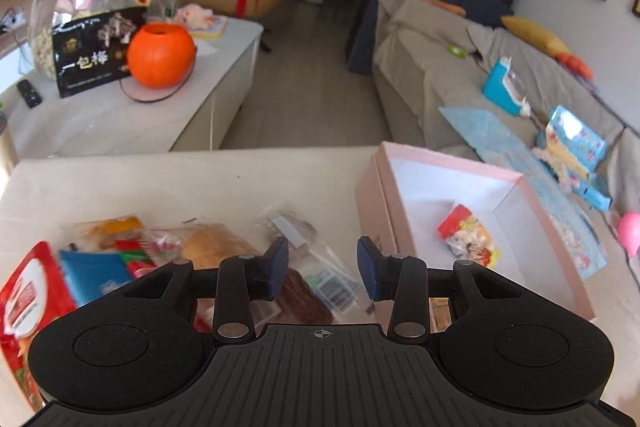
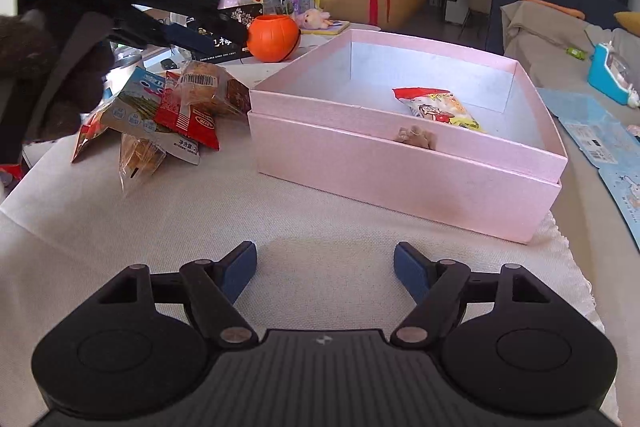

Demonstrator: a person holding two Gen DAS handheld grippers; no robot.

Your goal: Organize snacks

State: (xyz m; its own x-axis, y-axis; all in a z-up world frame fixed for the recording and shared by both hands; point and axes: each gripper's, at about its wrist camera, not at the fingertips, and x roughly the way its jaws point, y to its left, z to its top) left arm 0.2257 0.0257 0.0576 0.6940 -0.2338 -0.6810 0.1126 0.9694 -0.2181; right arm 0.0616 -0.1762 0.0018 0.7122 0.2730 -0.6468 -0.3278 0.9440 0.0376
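Snack pile (image 1: 168, 259) under empty part-open left fingers (image 1: 280, 263), right fingers (image 2: 244, 267) wide, empty, over cloth (image 2: 320, 227)

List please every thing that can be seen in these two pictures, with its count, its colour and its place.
pink box: one, pink, open, on the cloth-covered table.
snack packet: one, red, white and yellow, inside the pink box.
snack pile: several packets, red, blue, clear, on the table left of the box.
orange pumpkin pot: one, orange, on the far white table.
black bag: one, black, beside the pumpkin pot.
glass jar: one, clear, behind the black bag.
left gripper: black, blue pads, above the pile, nothing held.
right gripper: black, blue pads, open, over bare cloth.
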